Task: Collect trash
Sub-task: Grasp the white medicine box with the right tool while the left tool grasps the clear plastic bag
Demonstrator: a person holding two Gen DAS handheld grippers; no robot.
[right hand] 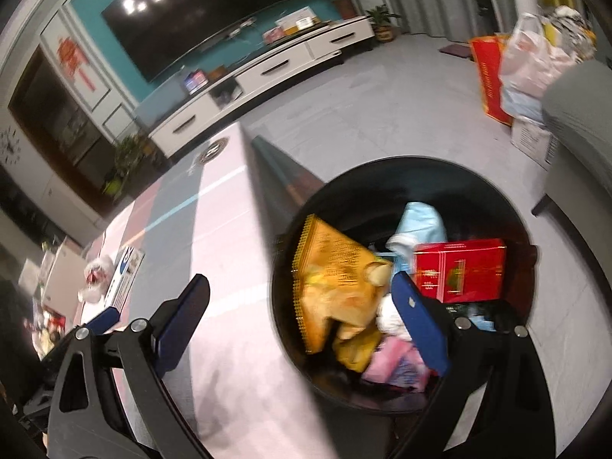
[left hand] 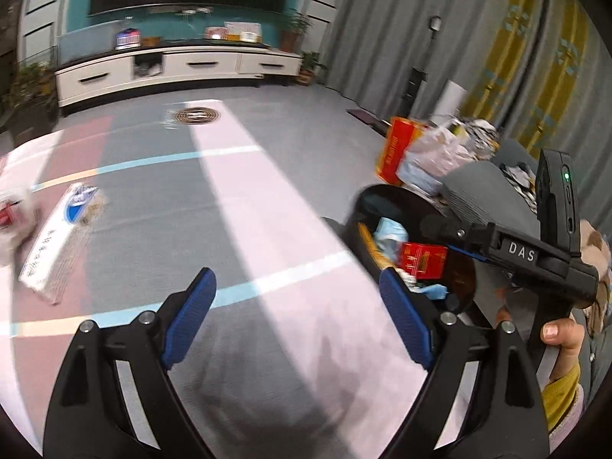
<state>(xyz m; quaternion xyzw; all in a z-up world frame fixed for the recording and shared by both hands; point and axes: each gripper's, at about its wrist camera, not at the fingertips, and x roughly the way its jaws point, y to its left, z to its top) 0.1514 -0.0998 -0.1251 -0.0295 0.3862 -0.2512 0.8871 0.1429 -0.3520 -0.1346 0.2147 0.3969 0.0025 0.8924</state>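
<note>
A black round trash bin [right hand: 497,199] stands beside the table and holds a red box [right hand: 459,269], a yellow wrapper [right hand: 336,279], a pale blue bag [right hand: 420,222] and pink packaging [right hand: 397,363]. My right gripper [right hand: 302,306] is open and empty, with its right finger over the bin's opening. The bin shows in the left wrist view [left hand: 367,199] too. My left gripper [left hand: 298,298] is open and empty above the table. A white and blue flat box [left hand: 61,237] and a crumpled clear plastic bag [left hand: 11,218] lie on the table at the left.
The table has a pink and grey striped cloth [left hand: 237,199]. A round coaster [left hand: 197,114] sits at its far end. A red bag [left hand: 397,149] and plastic bags [left hand: 440,153] stand on the floor by a grey sofa [right hand: 581,114]. A TV cabinet [left hand: 172,69] lines the far wall.
</note>
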